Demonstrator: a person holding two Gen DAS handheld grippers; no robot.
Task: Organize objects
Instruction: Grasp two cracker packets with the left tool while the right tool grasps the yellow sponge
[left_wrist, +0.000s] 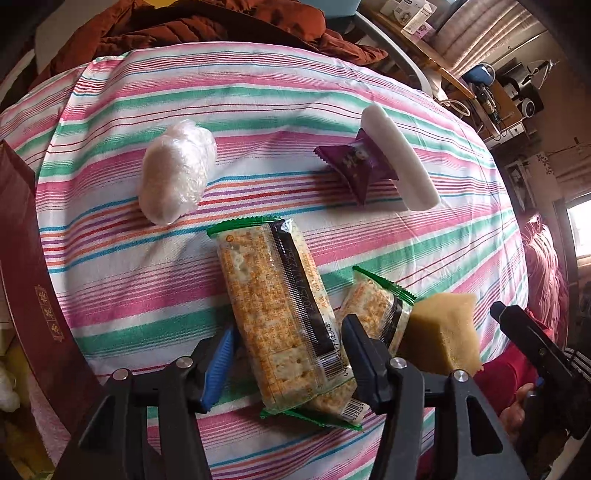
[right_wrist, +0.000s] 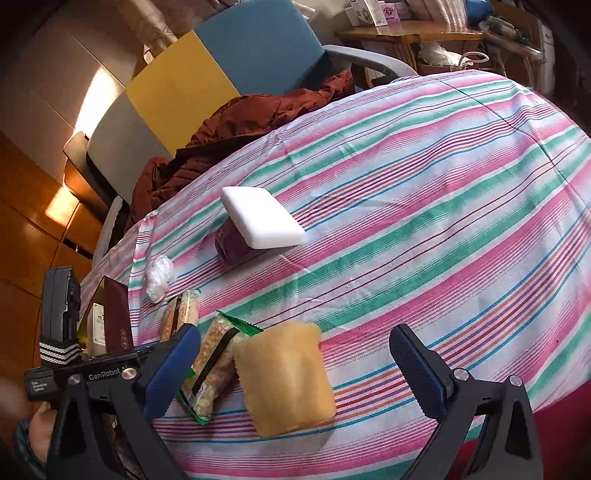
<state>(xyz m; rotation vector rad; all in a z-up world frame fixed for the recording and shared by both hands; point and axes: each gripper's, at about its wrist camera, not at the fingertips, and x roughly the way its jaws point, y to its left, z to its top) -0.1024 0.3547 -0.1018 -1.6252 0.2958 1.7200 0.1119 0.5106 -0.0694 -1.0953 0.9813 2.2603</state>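
Note:
A long cracker packet (left_wrist: 275, 314) lies on the striped cloth between the fingers of my left gripper (left_wrist: 291, 343), which is open around it. A second cracker packet (left_wrist: 376, 317) lies under it to the right and shows in the right wrist view (right_wrist: 214, 365). A yellow sponge (left_wrist: 443, 336) (right_wrist: 286, 376) sits beside the packets, between the fingers of my open right gripper (right_wrist: 295, 373). A white block (left_wrist: 399, 155) (right_wrist: 264, 216) leans on a purple sachet (left_wrist: 356, 162) (right_wrist: 231, 247) farther back. A clear plastic-wrapped bundle (left_wrist: 177, 170) (right_wrist: 159, 273) lies at the back left.
A dark red box (left_wrist: 29, 258) (right_wrist: 116, 314) stands at the table's left edge. A brown jacket (right_wrist: 236, 122) lies on a blue and yellow chair (right_wrist: 221, 62) behind the table. A wooden desk (right_wrist: 410, 37) with clutter stands at the back right.

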